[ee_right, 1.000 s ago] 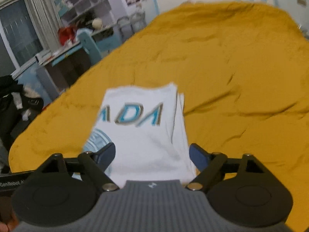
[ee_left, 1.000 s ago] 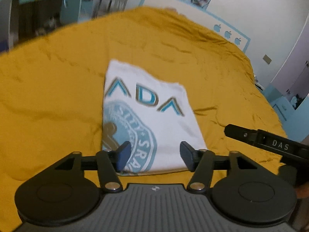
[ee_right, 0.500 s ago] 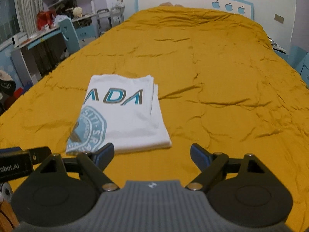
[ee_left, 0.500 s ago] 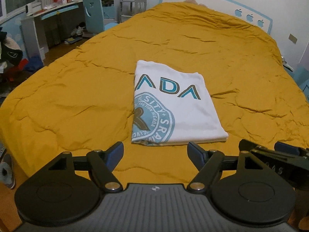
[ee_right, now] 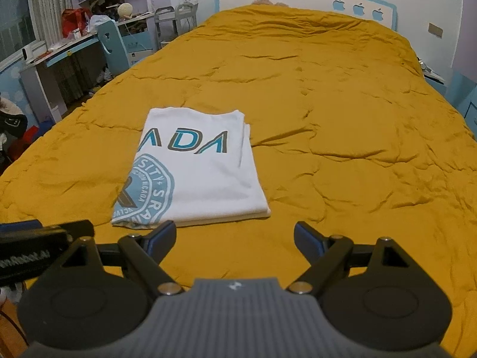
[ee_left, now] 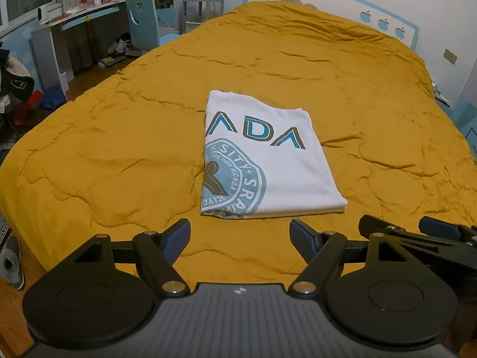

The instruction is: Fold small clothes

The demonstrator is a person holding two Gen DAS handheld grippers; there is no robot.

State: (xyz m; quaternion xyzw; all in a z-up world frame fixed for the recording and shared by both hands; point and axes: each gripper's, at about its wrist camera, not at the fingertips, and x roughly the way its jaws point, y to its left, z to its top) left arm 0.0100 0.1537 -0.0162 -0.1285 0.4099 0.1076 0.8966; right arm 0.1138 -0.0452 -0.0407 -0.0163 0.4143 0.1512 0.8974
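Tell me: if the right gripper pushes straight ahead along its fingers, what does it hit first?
Probably bare yellow bedspread. The right gripper is open and empty, and the folded white T-shirt lies ahead but left of its centre line, so the left finger might clip the shirt's near right corner. Depth is unclear in the fisheye view.

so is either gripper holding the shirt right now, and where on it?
Nothing held. Left gripper and right gripper are both open and empty, short of the folded white T-shirt lying on the yellow bedspread.
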